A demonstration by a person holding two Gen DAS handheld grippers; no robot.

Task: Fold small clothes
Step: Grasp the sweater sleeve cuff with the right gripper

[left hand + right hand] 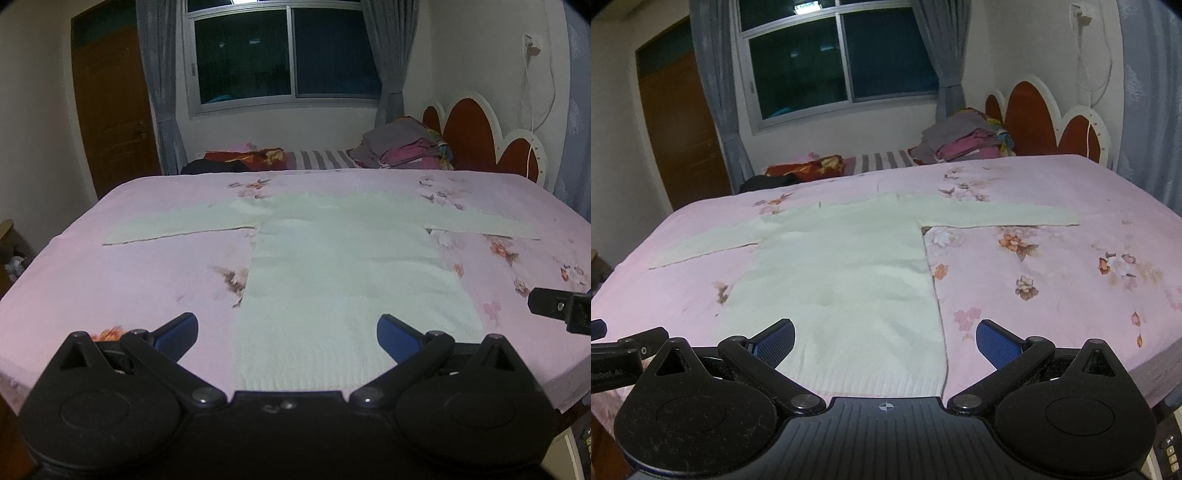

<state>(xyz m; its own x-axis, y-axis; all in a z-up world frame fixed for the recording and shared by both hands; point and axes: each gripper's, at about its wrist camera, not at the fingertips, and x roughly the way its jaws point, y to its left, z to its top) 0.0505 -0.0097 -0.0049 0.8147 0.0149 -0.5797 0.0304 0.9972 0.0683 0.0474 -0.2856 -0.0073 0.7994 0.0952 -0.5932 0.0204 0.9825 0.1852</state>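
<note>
A pale white knit sweater (pixel 332 266) lies flat on the pink floral bedspread (pixel 147 273), both sleeves spread out sideways, hem toward me. It also shows in the right wrist view (pixel 842 266). My left gripper (pixel 288 328) is open and empty, its blue pads above the hem's left part. My right gripper (pixel 886 336) is open and empty over the hem's right corner. Its tip shows at the right edge of the left wrist view (pixel 557 306).
A pile of folded clothes (pixel 402 146) and a striped cloth (pixel 321 158) lie at the bed's far side by the red headboard (pixel 469 136). A window (pixel 284 55), curtains and a wooden door (pixel 110 110) are behind. The bed edge runs just below my grippers.
</note>
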